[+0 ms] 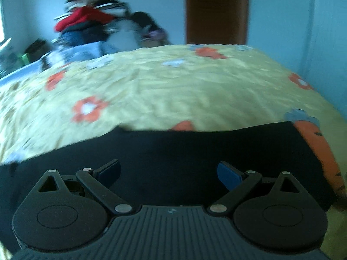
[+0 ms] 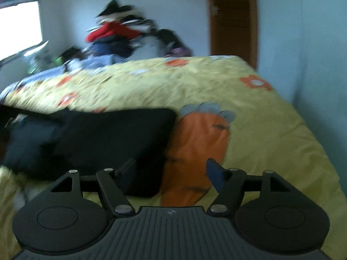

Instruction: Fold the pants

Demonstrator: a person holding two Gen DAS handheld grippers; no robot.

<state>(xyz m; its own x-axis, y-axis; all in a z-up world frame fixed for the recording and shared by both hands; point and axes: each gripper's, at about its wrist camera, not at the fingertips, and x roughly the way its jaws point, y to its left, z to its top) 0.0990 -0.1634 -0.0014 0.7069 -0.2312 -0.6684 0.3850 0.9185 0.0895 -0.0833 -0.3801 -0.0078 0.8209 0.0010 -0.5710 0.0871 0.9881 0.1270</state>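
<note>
The left gripper [image 1: 168, 174] has its fingers wide apart and holds nothing. Under and just ahead of both fingertips lie the black pants [image 1: 173, 149], flat on the bed cover [image 1: 173, 91]; their far edge runs straight across beyond the fingertips. To the right of the right finger [image 1: 229, 174] the cloth ends, and there an orange carrot print [image 1: 318, 151] shows on the cover. Far beyond the left finger, at the back of the bed, a blurred pile of clothes [image 1: 86, 21] stands against the wall, and a brown door [image 1: 216, 10] is behind the bed, beyond the right finger.

The right gripper [image 2: 171, 173] is also open, about as wide, with nothing between the fingers. The pants [image 2: 104, 143] lie ahead and to the left, and their right edge passes near the left finger [image 2: 128, 173]. Between the fingertips and beyond them the carrot print [image 2: 195, 147] is seen, and the yellow cover [image 2: 271, 140] stretches to the right of the right finger. Both pictures are blurred
</note>
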